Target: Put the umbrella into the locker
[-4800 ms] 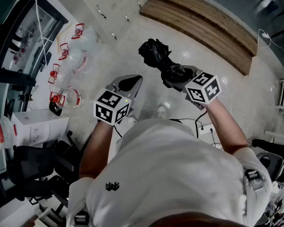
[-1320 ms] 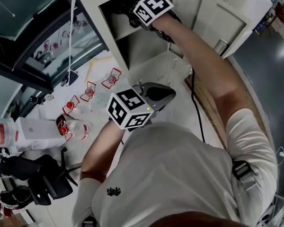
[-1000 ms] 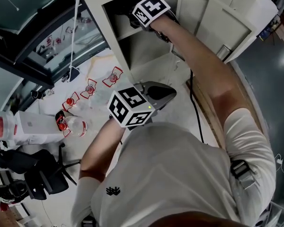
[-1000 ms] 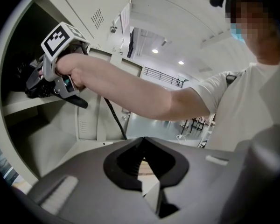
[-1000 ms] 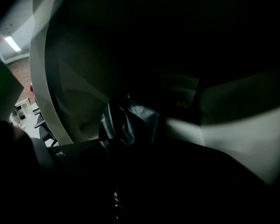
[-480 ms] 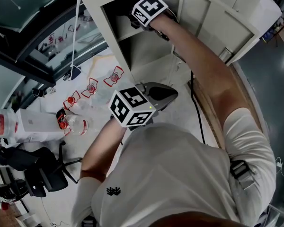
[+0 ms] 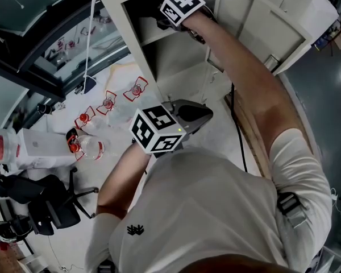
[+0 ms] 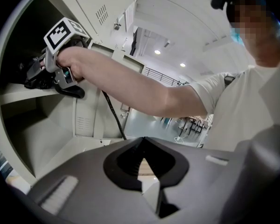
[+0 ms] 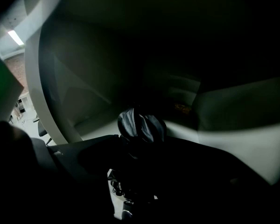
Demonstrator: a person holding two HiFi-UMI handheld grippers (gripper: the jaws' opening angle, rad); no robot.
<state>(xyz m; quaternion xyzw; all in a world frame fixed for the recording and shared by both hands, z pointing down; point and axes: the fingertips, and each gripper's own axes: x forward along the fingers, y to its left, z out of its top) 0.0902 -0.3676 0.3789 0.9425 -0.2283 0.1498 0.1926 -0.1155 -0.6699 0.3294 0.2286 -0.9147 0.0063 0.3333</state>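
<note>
Since a few seconds ago, the right gripper (image 7: 162, 20) has gone from over the floor up into the locker (image 7: 129, 38) with the umbrella (image 9: 141, 125). In the head view, the left gripper (image 7: 206, 115) hangs low in front of the person. The left gripper view shows its fingers pressed together, holding nothing. The right gripper view is dark. Its fingers have just been opening and stand spread, with the umbrella between them on the locker shelf (image 9: 242, 146).

A black chair (image 7: 42, 209) stands on pale floor (image 7: 79, 235).

Red-cap bottles (image 7: 92, 147) nr blk chair (image 7: 42, 209)
</note>
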